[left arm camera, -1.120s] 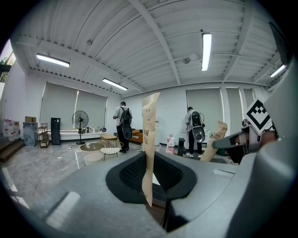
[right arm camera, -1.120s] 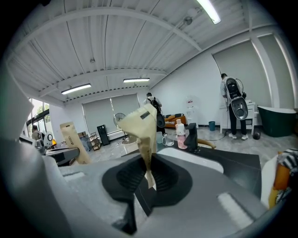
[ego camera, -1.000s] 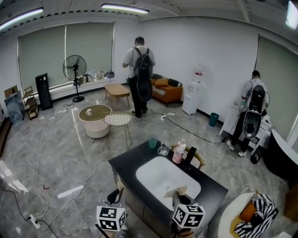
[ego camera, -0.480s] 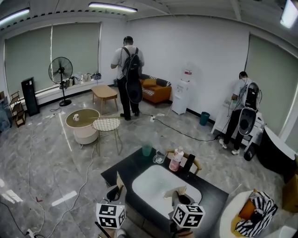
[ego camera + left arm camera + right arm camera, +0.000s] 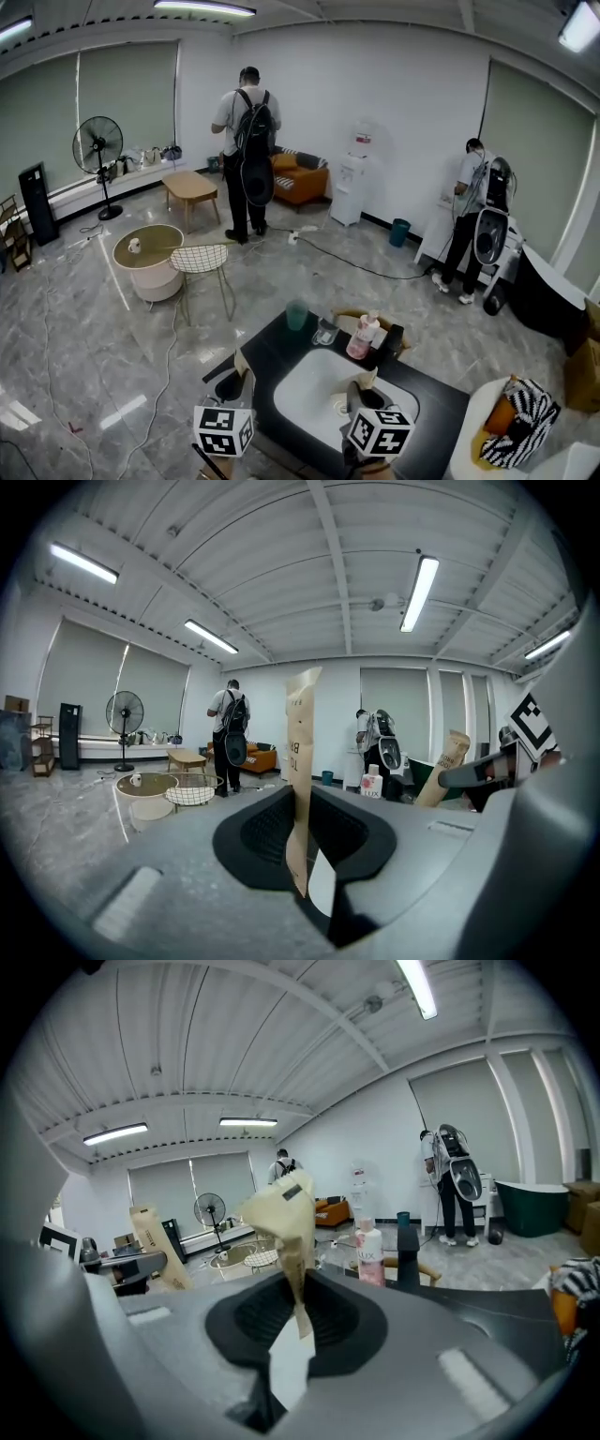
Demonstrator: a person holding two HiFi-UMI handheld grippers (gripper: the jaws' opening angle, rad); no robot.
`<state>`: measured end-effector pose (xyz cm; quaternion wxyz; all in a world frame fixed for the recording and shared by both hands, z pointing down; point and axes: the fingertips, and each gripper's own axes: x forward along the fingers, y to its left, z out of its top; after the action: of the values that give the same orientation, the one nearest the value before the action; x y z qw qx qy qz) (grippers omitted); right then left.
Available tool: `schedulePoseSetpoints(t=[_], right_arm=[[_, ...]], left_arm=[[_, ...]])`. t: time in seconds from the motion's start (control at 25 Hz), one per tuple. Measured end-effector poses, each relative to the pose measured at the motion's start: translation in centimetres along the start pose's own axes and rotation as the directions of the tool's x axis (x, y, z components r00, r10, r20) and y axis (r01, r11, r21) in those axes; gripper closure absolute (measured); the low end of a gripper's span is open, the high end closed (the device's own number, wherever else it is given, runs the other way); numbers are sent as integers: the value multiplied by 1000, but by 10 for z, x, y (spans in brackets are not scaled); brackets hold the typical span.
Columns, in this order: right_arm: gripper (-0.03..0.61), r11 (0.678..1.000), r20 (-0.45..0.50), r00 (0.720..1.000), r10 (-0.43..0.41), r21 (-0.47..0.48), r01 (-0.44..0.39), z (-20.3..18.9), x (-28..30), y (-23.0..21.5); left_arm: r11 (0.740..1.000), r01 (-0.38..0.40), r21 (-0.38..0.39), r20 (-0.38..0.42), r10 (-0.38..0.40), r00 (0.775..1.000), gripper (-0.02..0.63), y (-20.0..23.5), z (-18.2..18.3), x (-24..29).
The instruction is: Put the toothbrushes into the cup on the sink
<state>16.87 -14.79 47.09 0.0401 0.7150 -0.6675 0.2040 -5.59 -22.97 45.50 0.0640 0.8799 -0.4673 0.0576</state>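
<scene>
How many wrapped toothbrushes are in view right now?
2. One paper-wrapped toothbrush is clamped in the left hand-held gripper, the other toothbrush in the right hand-held gripper. Others may be hidden.

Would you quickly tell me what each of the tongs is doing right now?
Left tongs: shut on a flat toothbrush packet.
Right tongs: shut on a crumpled toothbrush packet.
</scene>
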Motion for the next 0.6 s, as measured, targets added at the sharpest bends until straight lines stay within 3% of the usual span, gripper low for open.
schedulePoseSetpoints(t=[0.6], right_arm=[[541,991,9,991,-132,13,132,20,74,19]], left_arm=[[995,103,-5,-3,-103,995,563,72,9,85]])
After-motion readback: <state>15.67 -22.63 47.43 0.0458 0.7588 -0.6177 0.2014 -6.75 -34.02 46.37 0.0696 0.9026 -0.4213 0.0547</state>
